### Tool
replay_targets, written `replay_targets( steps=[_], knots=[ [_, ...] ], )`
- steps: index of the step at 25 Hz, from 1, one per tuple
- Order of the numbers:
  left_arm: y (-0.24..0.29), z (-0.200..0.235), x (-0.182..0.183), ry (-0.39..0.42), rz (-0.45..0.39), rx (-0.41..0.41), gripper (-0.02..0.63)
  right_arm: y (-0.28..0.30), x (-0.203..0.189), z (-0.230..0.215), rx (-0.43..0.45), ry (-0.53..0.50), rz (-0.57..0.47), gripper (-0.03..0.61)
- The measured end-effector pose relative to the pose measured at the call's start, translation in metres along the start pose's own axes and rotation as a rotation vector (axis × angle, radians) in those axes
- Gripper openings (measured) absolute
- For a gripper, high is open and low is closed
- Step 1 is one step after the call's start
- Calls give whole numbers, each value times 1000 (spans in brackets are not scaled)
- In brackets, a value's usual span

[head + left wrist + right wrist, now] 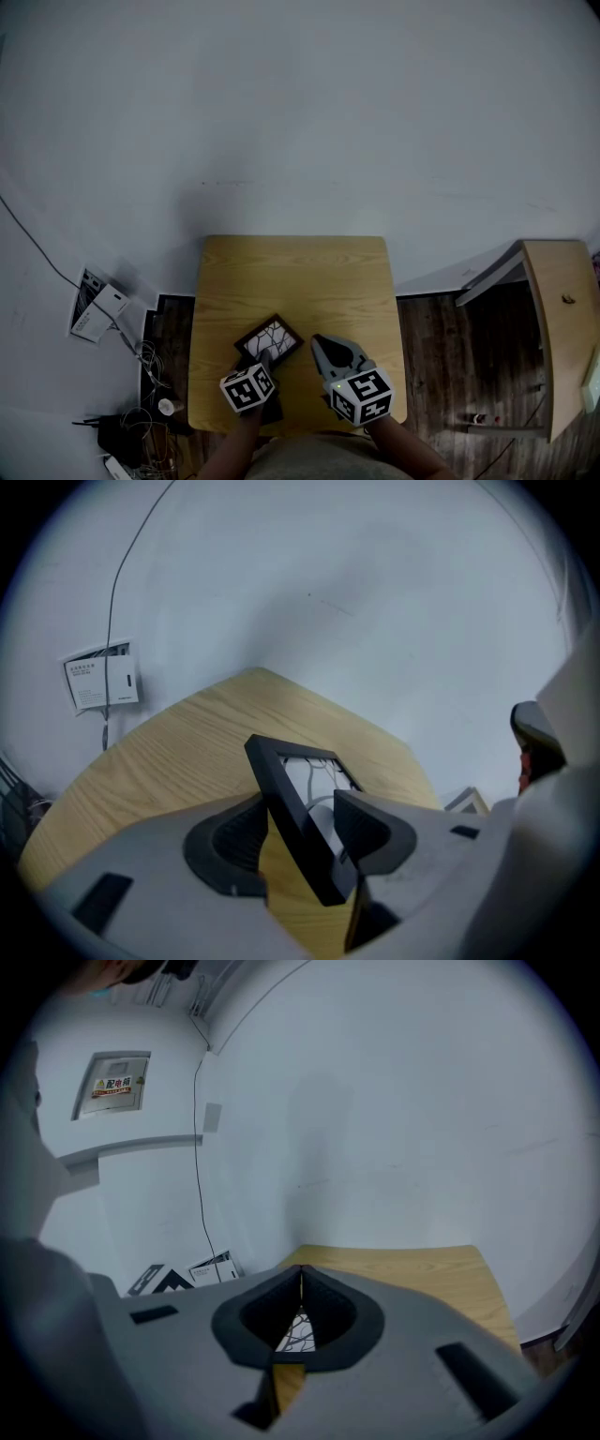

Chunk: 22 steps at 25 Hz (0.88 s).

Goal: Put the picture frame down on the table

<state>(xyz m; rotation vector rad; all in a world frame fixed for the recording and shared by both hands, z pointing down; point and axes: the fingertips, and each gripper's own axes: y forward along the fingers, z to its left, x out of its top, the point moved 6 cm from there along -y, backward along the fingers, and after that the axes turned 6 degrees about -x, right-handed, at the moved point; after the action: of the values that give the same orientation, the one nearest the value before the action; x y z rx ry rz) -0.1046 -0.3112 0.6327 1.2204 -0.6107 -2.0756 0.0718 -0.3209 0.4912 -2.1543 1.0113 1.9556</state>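
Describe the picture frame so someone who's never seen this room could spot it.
Start at the small wooden table against the white wall. Over its near left part, the left gripper has its fingers closed on the picture frame. It is the only dark-bordered square there, with a white, branch-patterned picture inside.

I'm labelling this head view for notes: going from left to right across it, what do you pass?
White rectangular box with a cable → black picture frame → grey right gripper → light wooden cabinet.
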Motion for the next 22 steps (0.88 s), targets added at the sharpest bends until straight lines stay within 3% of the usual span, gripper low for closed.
replay_targets(
  steps=[6,10,19,22],
  knots=[
    [2,12,4,58,12,155,212,3,-1,-1,7,7,5,0],
    [3,17,6,92,3,201,206,3,-1,-2,5,11,6,0],
    [-10,8,10,71,-24,113,205,-3,-6,1,-7,11,5,0],
    [-23,2,14,93,-54,69,149,-6,-8,8,-10,14,3,0]
  ],
)
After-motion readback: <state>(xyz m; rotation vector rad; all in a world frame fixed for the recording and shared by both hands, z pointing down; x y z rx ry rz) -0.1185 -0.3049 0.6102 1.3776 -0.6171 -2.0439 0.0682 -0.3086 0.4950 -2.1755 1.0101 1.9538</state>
